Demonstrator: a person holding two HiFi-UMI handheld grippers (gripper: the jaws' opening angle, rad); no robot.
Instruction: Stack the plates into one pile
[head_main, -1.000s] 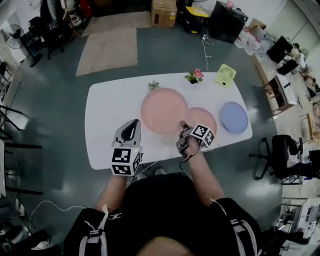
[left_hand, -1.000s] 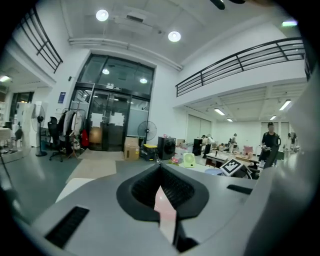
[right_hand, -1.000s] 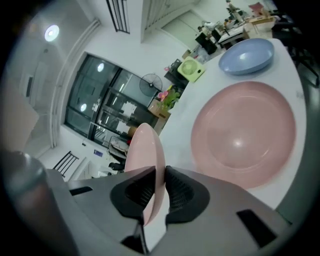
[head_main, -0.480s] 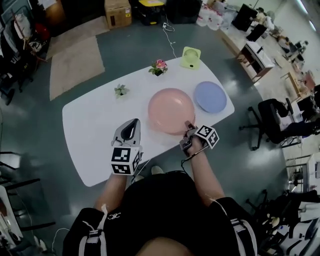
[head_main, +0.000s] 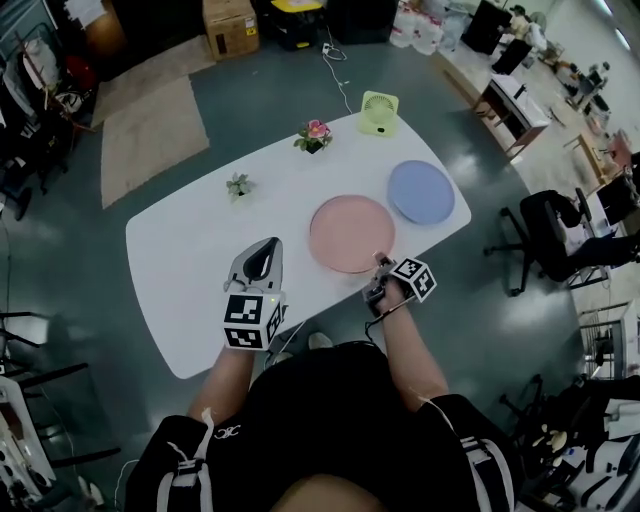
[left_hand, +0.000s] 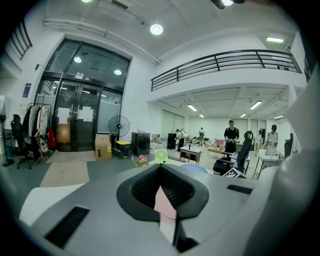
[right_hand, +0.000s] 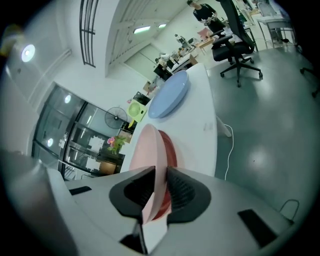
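Note:
On the white table (head_main: 200, 260) lies a pink plate (head_main: 352, 233), and a blue plate (head_main: 421, 192) sits just right of it. My right gripper (head_main: 380, 262) is at the pink plate's near edge. In the right gripper view a pale pink rim (right_hand: 150, 145) stands between the opening jaws of the right gripper (right_hand: 160, 172), over a darker pink plate (right_hand: 171, 150); the pads look just off the rim. The blue plate (right_hand: 169, 95) lies beyond. My left gripper (head_main: 266, 243) hovers over bare table left of the plates, tips together and empty; in its own view the left gripper (left_hand: 161, 172) points at the plates.
At the table's far edge stand a green fan (head_main: 379, 111), a pink flower pot (head_main: 315, 134) and a small plant (head_main: 238, 186). Right of the table is an office chair (head_main: 560, 240). A rug (head_main: 150, 120) and a cardboard box (head_main: 230, 25) are on the floor beyond.
The small pink plate, beside the large one a second ago, has come left with my right gripper onto it; only one pink disc shows now. The left gripper sits at the same spot in the picture.

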